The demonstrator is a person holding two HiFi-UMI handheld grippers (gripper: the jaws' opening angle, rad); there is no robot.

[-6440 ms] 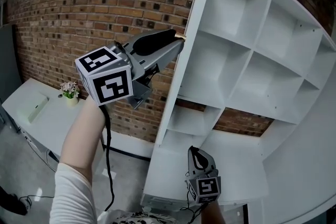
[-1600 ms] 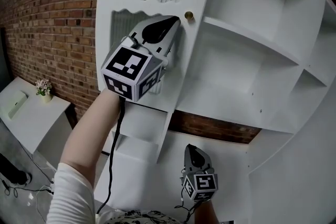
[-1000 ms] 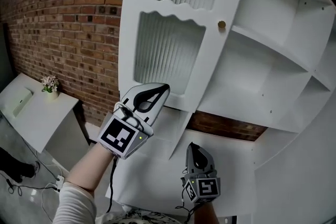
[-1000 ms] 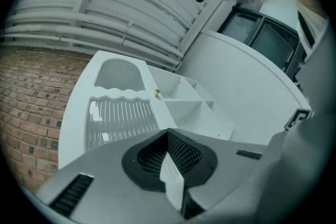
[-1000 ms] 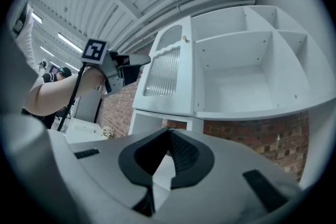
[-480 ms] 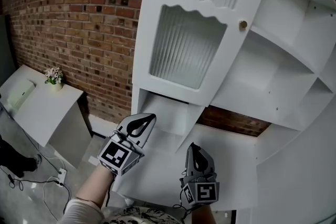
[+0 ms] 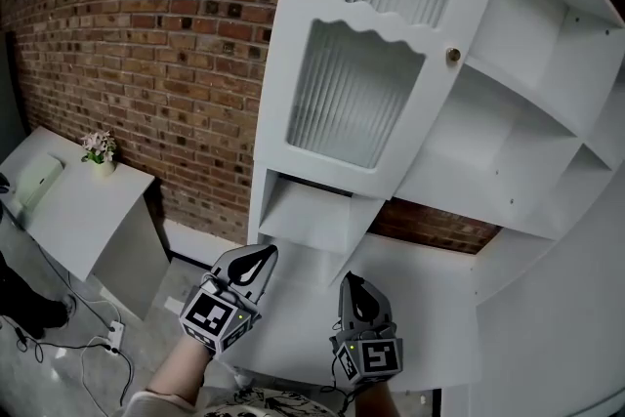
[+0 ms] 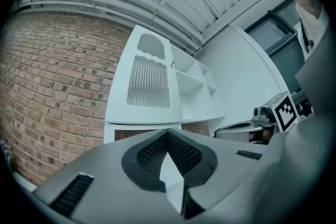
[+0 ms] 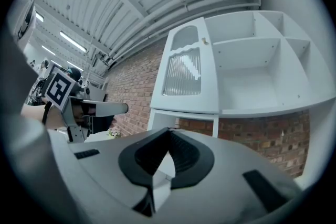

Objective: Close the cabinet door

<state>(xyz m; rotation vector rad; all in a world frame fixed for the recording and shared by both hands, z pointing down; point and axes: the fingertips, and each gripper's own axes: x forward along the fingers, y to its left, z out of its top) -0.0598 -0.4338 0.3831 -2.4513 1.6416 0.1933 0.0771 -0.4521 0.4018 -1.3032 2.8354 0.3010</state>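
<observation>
The white cabinet door (image 7: 361, 93), with two ribbed glass panes and a small brass knob (image 7: 453, 56), lies flat against the left column of the white cabinet (image 7: 527, 103). My left gripper (image 7: 266, 254) hangs low, well below the door, shut and holding nothing. Beside it, my right gripper (image 7: 350, 281) is also shut and empty. In the left gripper view the left gripper (image 8: 168, 132) points at the door (image 8: 149, 81). From the right gripper (image 9: 169, 130) in the right gripper view, the door (image 9: 184, 73) appears ahead, with its knob (image 9: 206, 41) at the edge.
Open white shelves (image 7: 547, 34) fill the cabinet's right side. A brick wall (image 7: 146, 44) stands behind. At the left is a white side table (image 7: 68, 210) with a small flower pot (image 7: 98, 148). Cables (image 7: 88, 337) lie on the floor.
The door swung from open to flat against the cabinet. My left gripper left the door and dropped down beside the right gripper, which shifted only slightly.
</observation>
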